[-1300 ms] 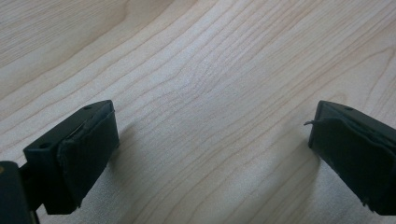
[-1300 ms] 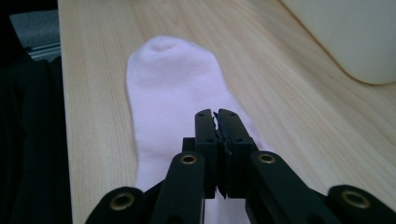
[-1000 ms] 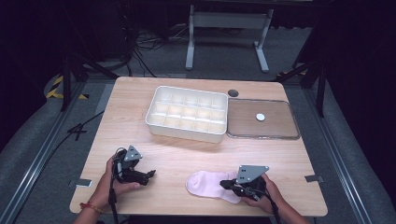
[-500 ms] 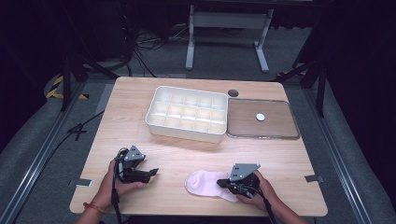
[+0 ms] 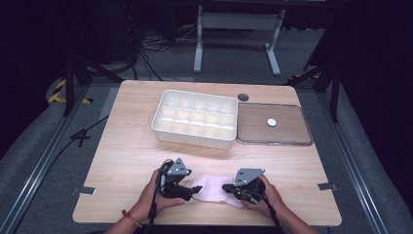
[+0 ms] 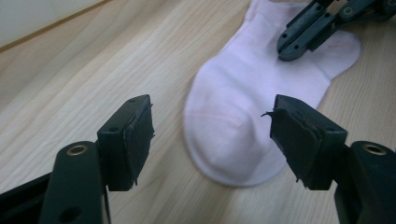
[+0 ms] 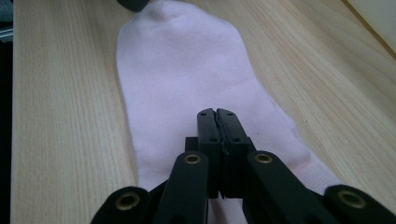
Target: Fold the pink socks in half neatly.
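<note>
A pale pink sock (image 5: 210, 189) lies flat on the wooden table near its front edge, between my two grippers. My left gripper (image 5: 189, 191) is open at the sock's left end. In the left gripper view the rounded toe (image 6: 233, 126) lies between the two wide-apart jaws of the left gripper (image 6: 212, 135). My right gripper (image 5: 229, 187) is shut, with its tips down on the sock's right half. In the right gripper view the sock (image 7: 187, 70) stretches away from the closed tips of the right gripper (image 7: 217, 114), and no fold shows there. The right gripper (image 6: 289, 44) also appears at the far end of the left gripper view.
A white compartment box (image 5: 192, 138) stands at the table's middle back. A flat clear-rimmed lid (image 5: 292, 141) with a small white disc (image 5: 271, 122) lies to its right. A round cable hole (image 5: 243, 97) sits behind them. Bare wood spans the table's left and right.
My right gripper has slid left, and the sock shifted a little left with it. My left gripper has moved right to the sock's toe end.
</note>
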Demonstrator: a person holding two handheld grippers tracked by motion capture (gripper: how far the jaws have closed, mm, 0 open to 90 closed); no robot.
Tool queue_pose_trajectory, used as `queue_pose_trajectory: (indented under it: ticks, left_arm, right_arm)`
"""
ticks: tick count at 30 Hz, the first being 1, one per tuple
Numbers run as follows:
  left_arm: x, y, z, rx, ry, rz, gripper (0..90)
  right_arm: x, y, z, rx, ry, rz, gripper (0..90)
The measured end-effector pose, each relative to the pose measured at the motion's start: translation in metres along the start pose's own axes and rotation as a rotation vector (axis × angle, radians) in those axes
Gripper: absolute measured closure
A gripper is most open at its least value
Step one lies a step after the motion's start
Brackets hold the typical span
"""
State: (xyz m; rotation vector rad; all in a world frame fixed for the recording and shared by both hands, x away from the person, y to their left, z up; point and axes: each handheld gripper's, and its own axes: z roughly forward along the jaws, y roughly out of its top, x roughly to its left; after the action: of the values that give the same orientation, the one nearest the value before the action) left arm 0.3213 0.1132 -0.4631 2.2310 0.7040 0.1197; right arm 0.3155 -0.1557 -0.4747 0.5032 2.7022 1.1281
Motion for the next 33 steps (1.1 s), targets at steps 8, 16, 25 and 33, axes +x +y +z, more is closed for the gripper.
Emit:
queue_pose_trajectory:
  ticks: [8, 16, 25, 33]
  left_arm:
    - [0.008, -0.002, 0.01, 0.065, 0.063, 0.008, 32.6]
    - [0.007, -0.003, 0.012, 0.074, 0.095, 0.014, 32.5]
    - [0.011, 0.006, 0.013, 0.114, 0.059, 0.059, 51.6]
    - [0.016, 0.004, 0.012, 0.088, 0.017, 0.029, 72.6]
  right_arm:
    - [-0.002, 0.003, 0.004, -0.004, -0.024, 0.004, 89.7]
    - [-0.005, 0.003, 0.005, -0.014, -0.008, 0.016, 89.8]
    - [-0.012, 0.009, 0.01, 0.002, -0.006, -0.007, 89.7]
    - [-0.015, 0.01, 0.011, 0.001, 0.006, 0.005, 89.7]
